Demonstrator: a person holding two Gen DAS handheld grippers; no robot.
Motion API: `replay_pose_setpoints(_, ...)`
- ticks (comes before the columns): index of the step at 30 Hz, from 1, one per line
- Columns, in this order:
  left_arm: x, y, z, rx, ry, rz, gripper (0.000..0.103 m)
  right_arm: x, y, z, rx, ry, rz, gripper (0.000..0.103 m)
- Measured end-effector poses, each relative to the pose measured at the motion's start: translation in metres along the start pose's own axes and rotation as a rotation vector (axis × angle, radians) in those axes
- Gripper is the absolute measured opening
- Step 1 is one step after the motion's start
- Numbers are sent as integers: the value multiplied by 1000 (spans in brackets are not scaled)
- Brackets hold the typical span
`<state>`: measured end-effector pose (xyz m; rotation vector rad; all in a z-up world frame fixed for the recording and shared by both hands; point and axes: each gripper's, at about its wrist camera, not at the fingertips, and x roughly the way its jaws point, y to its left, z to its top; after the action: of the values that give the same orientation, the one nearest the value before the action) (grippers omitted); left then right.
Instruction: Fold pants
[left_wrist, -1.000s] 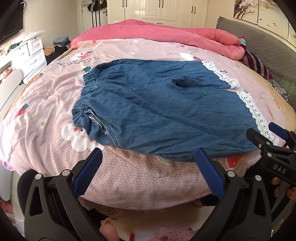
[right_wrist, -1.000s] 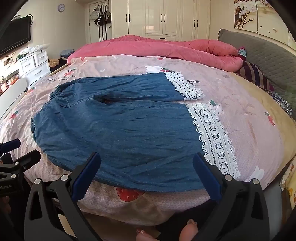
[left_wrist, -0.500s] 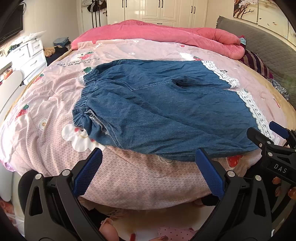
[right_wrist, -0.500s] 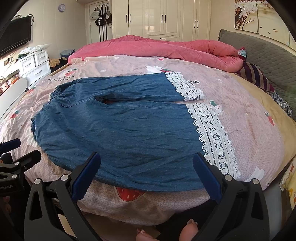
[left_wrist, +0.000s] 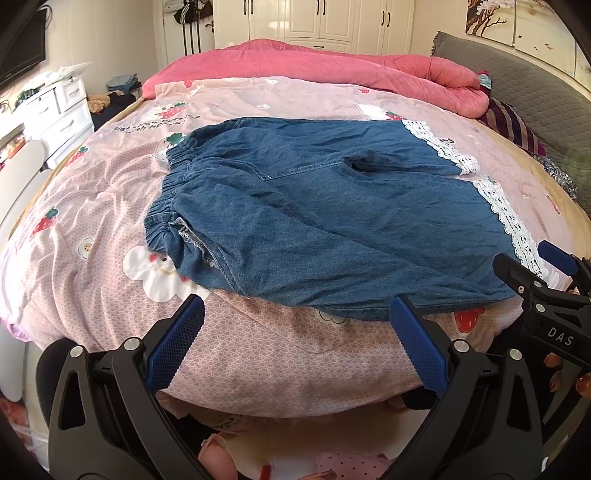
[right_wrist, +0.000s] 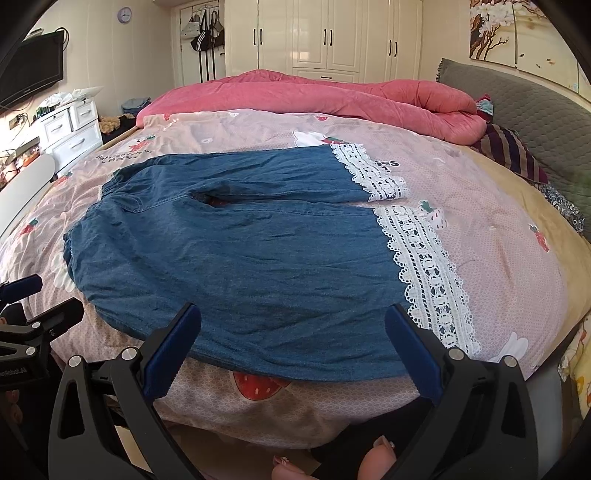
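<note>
So the denim pants (left_wrist: 314, 221) were spread out flat on the pink strawberry-print bedspread (left_wrist: 92, 206), lying sideways along the near edge of the bed: elastic waistband (left_wrist: 166, 192) toward the left edge, both legs running to the right and ending in white lace cuffs (right_wrist: 424, 266). The nearer leg's lower seam sat right at the near edge of the bed, just past the tips of both tools.

The left gripper (left_wrist: 295, 332) had its jaws spread wide with nothing between them, hovering off the near edge; the right-hand blue pad (left_wrist: 417, 350) was just in front of the pants' near hem, not touching as far as I could tell. The right gripper (right_wrist: 291, 339) was the same deal, jaws wide apart and empty, pointed at the middle of the nearer leg, with the lace cuff just beside its right finger.

Readable stuff: the right gripper's body showed "DAS" in the left wrist view at the right edge. The left gripper's body had a label in the right wrist view that I couldn't make out fully. The bedspread had printed lettering near the waistband, partly readable, something like "Eat strawberries with bunnies" but I couldn't swear to it.

A pink quilt (right_wrist: 314, 96) was bunched along the far edge of the bed.
</note>
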<state>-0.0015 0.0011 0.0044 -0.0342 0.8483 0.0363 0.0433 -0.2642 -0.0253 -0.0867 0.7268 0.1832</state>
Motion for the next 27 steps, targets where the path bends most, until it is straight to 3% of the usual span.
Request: replay_pose_setpoints(27, 1, 1, 0, -2, -1, 0, 95, 3, 4, 2, -14, 0, 6, 99)
